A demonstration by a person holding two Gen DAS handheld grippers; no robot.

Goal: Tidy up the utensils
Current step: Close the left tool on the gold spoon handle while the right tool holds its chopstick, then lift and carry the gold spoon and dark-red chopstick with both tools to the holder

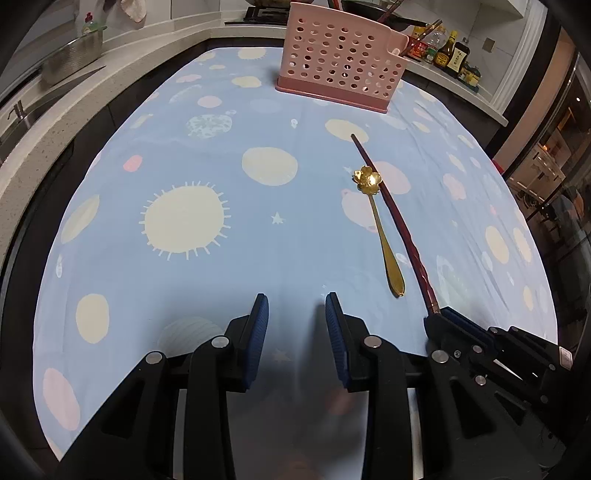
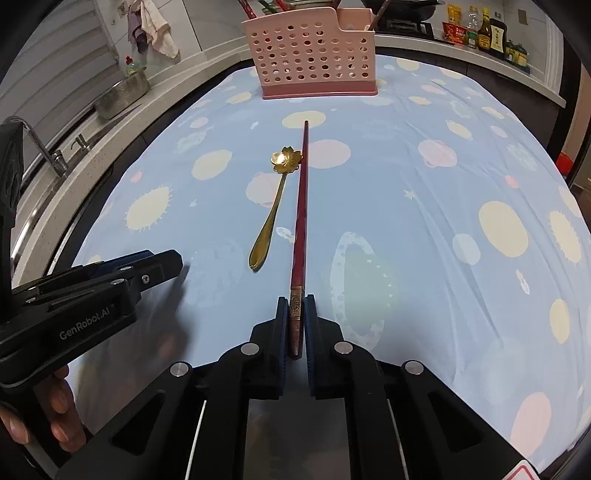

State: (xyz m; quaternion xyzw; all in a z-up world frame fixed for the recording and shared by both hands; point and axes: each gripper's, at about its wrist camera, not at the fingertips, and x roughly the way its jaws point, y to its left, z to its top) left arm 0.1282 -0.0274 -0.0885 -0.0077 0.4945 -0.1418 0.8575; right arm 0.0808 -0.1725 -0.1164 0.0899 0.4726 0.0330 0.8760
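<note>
- One dark red chopstick (image 2: 300, 221) lies on the tabletop, running straight ahead from the right gripper (image 2: 296, 314), whose jaws are closed narrowly on its patterned butt end; the tip points toward the caddy.
- One gold spoon (image 2: 271, 206) with a flower-shaped bowl lies just to the left of the chopstick, ahead of the right gripper; its bowl touches or nearly touches the chopstick, while the handle angles away from it.
- One pink perforated utensil caddy (image 2: 314, 62) stands upright far ahead of both grippers, with several chopstick ends sticking out of its top — the count is unclear.
- The left gripper (image 1: 297, 314) hovers low over the cloth with its jaws wide apart and nothing between them; the spoon (image 1: 376, 221) and chopstick (image 1: 391, 214) lie ahead and to its right.
- Two grippers in all, side by side — the right gripper (image 1: 436, 317) shows at the left camera's lower right edge.
- The tabletop wears a light blue cloth (image 1: 221, 258) printed with suns, planets and stars.
- Around it is a kitchen: a counter with a metal colander (image 2: 122, 96) and a tap (image 2: 40, 144) to the left, and sauce bottles (image 2: 484, 33) far ahead on the right.
</note>
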